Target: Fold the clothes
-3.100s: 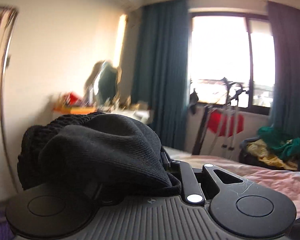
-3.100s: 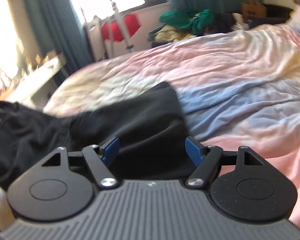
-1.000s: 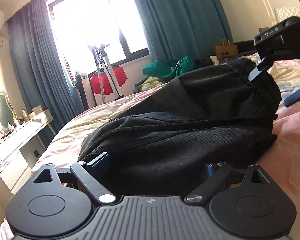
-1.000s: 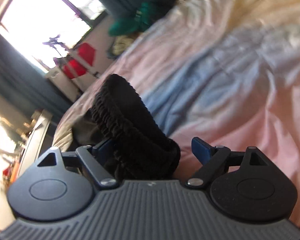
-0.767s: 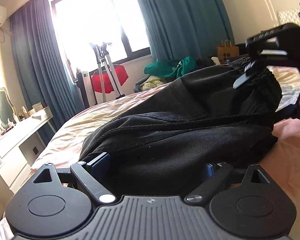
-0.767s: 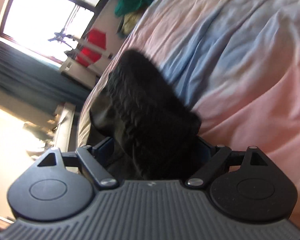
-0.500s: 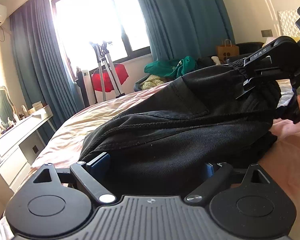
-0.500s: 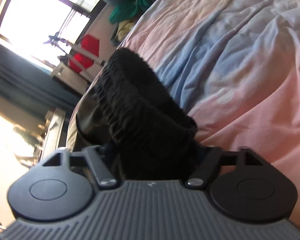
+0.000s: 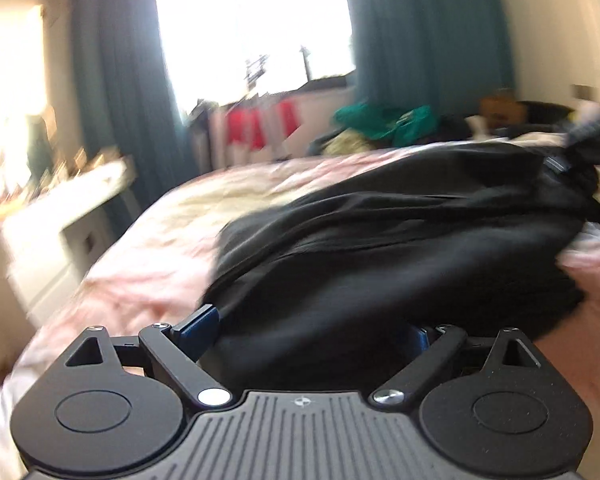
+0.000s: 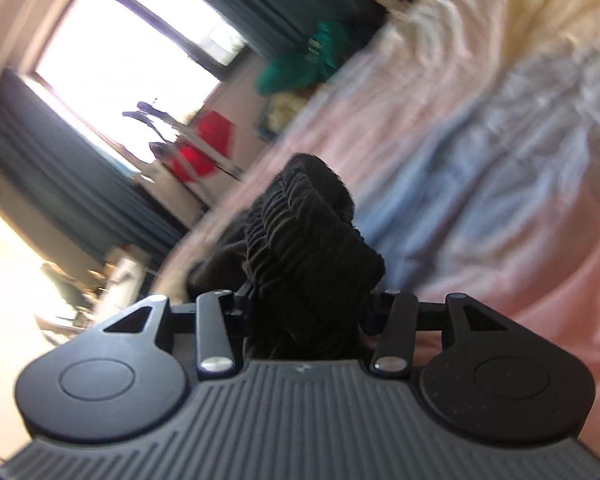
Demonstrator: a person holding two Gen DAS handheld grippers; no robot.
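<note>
On the bed, left view
Garment [image 9: 400,248]: black, heaped on the pink cover [image 9: 140,276], near edge lying between the jaws.
Left gripper [image 9: 306,330]: jaws spread wide, blue pad [image 9: 198,322] clear of the cloth on its side; other pad mostly hidden behind the cloth, contact there not readable.
Far end: dark shape of the other tool at the garment's right end, blurred.
Background: window [image 9: 252,24], teal curtains.

On the bed, right view
Waistband [image 10: 304,240]: gathered black elastic, bunched, standing up between the jaws.
Right gripper [image 10: 306,312]: jaws just closing, now pressed against the waistband on both sides.
Cover [image 10: 500,152]: pink and blue, wrinkled, beside the garment.
</note>
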